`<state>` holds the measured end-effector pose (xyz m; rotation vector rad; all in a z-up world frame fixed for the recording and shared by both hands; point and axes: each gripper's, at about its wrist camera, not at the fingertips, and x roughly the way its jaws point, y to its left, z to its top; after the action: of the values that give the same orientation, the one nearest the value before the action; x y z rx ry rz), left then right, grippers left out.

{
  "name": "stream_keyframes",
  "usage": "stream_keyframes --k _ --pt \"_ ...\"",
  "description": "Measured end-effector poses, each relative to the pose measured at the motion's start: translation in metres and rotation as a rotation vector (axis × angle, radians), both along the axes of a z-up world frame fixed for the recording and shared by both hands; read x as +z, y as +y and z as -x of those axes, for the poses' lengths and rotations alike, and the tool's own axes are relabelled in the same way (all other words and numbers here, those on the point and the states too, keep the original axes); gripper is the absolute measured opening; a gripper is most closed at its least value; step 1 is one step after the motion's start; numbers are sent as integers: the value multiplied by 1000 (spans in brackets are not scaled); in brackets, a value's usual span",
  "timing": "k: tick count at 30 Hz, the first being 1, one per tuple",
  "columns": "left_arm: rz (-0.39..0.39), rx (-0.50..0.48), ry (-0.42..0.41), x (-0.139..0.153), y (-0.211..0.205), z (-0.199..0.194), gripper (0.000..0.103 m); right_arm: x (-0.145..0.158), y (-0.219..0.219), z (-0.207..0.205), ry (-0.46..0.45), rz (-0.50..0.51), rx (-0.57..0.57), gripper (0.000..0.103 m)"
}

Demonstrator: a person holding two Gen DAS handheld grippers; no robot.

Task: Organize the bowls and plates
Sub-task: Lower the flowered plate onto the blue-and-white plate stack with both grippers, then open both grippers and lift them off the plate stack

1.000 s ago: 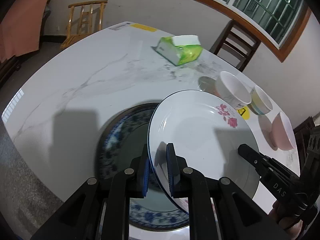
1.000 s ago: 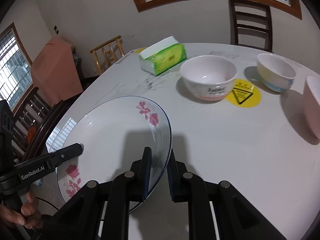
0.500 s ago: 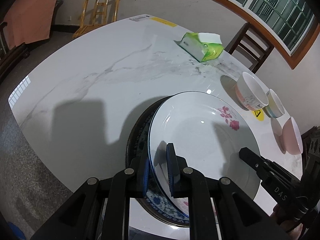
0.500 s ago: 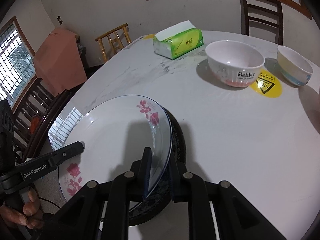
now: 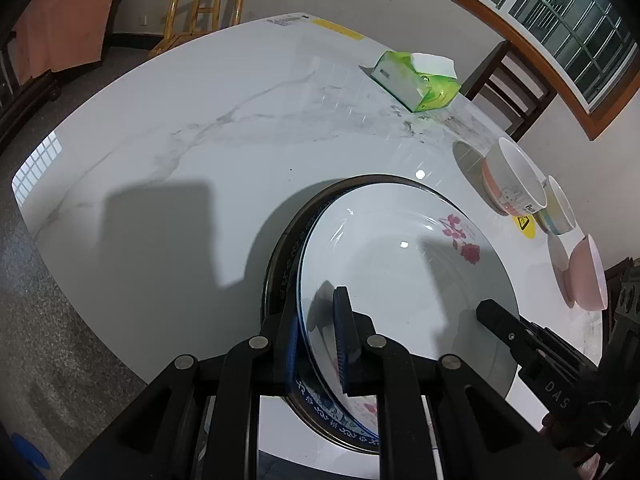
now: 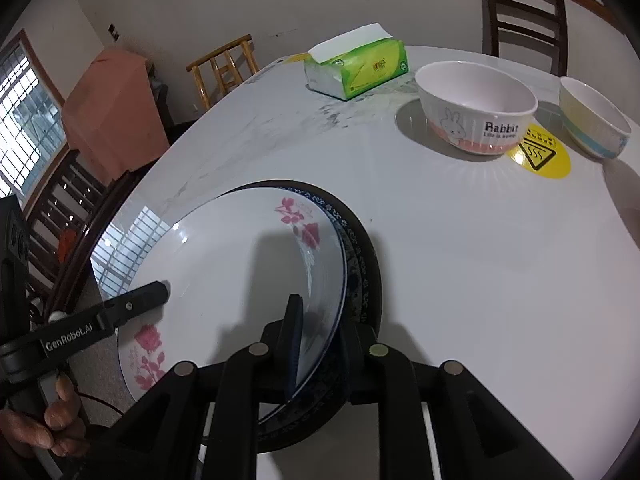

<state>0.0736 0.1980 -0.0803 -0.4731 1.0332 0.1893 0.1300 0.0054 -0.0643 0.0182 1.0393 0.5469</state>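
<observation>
A white plate with pink flowers (image 5: 404, 276) (image 6: 240, 264) lies over a dark blue-patterned plate (image 5: 288, 264) (image 6: 360, 264) near the table's front edge. My left gripper (image 5: 316, 336) is shut on the white plate's near rim. My right gripper (image 6: 320, 336) is shut on the opposite rim of the same plate. Each gripper shows in the other's view. A white rabbit bowl (image 6: 476, 104) (image 5: 512, 180), a yellow-and-blue striped bowl (image 6: 592, 120) (image 5: 558, 212) and a pink bowl (image 5: 584, 276) stand further along the table.
A green tissue box (image 5: 416, 80) (image 6: 356, 66) lies at the far side of the white marble table (image 5: 200, 132). A yellow warning sticker (image 6: 540, 152) is by the bowls. Wooden chairs (image 6: 524, 12) stand around the table.
Both grippers have carried the white flowered plate over the blue-patterned plate and lowered it onto it. The blue plate is now mostly covered.
</observation>
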Motion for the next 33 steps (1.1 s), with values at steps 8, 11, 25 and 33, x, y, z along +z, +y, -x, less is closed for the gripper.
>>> stream_keyframes --k 8,11,25,33 --pt "-7 -4 18 1 -1 -4 14 1 3 0 0 35 -13 19" --pt "-6 -2 25 1 -1 -5 16 2 6 0 -3 58 -10 19" --pt "-96 -22 -13 21 -11 -10 41 9 12 3 -14 109 17 36" --pt "-111 -25 -34 29 -17 -11 46 19 4 4 -46 105 8 37"
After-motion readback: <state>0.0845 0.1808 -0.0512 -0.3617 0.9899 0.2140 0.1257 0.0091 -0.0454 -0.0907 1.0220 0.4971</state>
